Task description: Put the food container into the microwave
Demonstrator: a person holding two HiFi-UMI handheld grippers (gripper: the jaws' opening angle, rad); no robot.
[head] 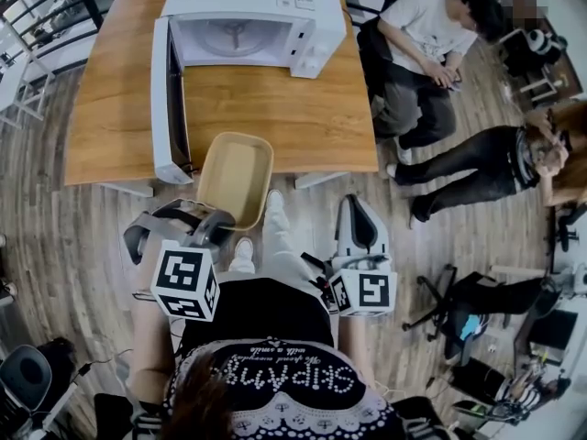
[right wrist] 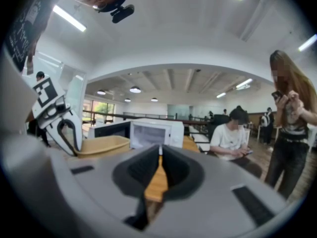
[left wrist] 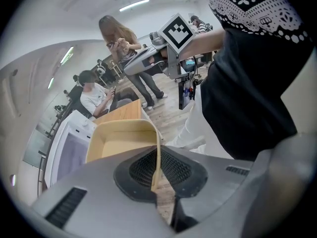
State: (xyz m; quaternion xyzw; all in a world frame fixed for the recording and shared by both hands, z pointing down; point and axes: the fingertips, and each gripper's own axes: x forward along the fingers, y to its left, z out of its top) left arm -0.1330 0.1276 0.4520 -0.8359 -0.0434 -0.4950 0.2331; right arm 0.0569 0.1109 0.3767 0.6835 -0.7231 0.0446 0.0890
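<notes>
The beige food container (head: 237, 177) hangs in front of the wooden table (head: 303, 108), just off its near edge. My left gripper (head: 216, 222) is shut on the container's near rim. In the left gripper view the container's thin wall (left wrist: 157, 157) runs between the two pads. The white microwave (head: 248, 12) stands at the back of the table with its door (head: 170, 99) swung open to the left, and its cavity is bare. My right gripper (head: 356, 211) is to the right of the container, shut with nothing in it (right wrist: 159, 155).
A seated person (head: 417, 53) is close to the table's right end. Another person (head: 486, 168) is further right, among office chairs (head: 440, 305). The open microwave door juts out over the table's left half. My own legs (head: 275, 246) are below the container.
</notes>
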